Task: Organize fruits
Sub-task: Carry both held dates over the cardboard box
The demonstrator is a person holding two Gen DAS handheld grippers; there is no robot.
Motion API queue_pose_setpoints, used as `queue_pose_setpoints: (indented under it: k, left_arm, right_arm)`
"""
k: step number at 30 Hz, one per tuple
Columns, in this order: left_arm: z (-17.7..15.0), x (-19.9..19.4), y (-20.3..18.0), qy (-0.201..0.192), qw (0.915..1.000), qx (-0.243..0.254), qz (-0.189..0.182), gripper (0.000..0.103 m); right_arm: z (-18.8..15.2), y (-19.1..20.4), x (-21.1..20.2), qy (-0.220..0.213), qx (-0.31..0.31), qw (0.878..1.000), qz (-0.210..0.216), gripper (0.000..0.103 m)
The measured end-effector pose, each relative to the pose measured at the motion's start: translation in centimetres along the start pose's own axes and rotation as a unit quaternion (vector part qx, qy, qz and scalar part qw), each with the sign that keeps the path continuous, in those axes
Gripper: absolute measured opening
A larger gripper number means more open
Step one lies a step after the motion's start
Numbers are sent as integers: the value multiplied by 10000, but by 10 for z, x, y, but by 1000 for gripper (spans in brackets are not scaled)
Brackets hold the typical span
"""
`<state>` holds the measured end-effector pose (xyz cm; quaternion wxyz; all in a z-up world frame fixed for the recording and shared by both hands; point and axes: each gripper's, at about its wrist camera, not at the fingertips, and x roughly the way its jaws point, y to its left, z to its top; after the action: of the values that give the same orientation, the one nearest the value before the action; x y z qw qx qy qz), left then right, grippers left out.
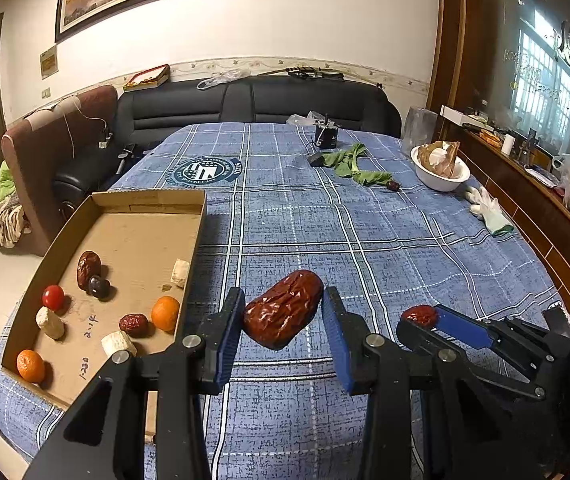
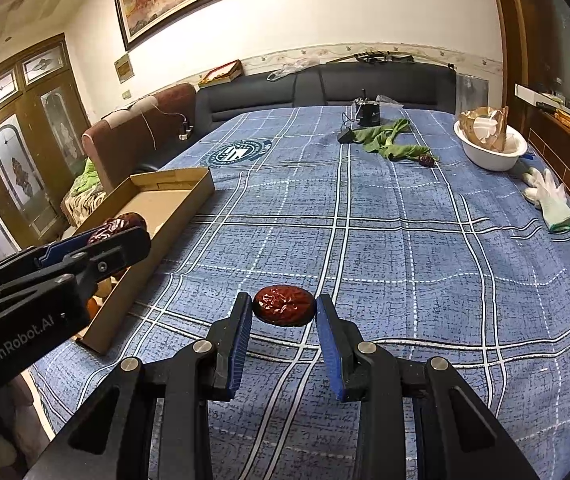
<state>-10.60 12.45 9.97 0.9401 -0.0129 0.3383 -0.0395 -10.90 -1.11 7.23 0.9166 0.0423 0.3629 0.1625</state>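
Note:
My left gripper (image 1: 283, 316) is shut on a large wrinkled red date (image 1: 283, 310) and holds it above the blue checked cloth, just right of the cardboard tray (image 1: 199, 236). The tray holds several fruits: dates, a tomato (image 1: 53, 297), two oranges and pale chunks. My right gripper (image 2: 283, 316) has its jaws around a smaller red date (image 2: 283, 305) that lies on the cloth; its pads touch or nearly touch the date's two ends. In the left wrist view the right gripper (image 1: 425, 318) shows at lower right with that date (image 1: 419, 314) at its tip.
A white bowl (image 1: 441, 180) with paper, a white glove (image 1: 489, 210), a green cloth (image 1: 355, 164), another date (image 1: 393, 185) and a black device (image 1: 326, 134) lie at the far right of the table. A dark sofa (image 1: 245, 104) stands behind.

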Motion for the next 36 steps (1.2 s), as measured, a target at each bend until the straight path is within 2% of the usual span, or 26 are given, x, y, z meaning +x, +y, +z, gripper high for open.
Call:
queue_pose_setpoints:
  k: [29,36]
  left_arm:
    - [-4,18,21,204,9997,-139,-23,39]
    - [-4,21,49,281,9991,-321,62,39]
  right_arm:
    - [-4,13,22,291,-38,9995,104,36]
    - [4,19,30,376,-140,9991,128,36]
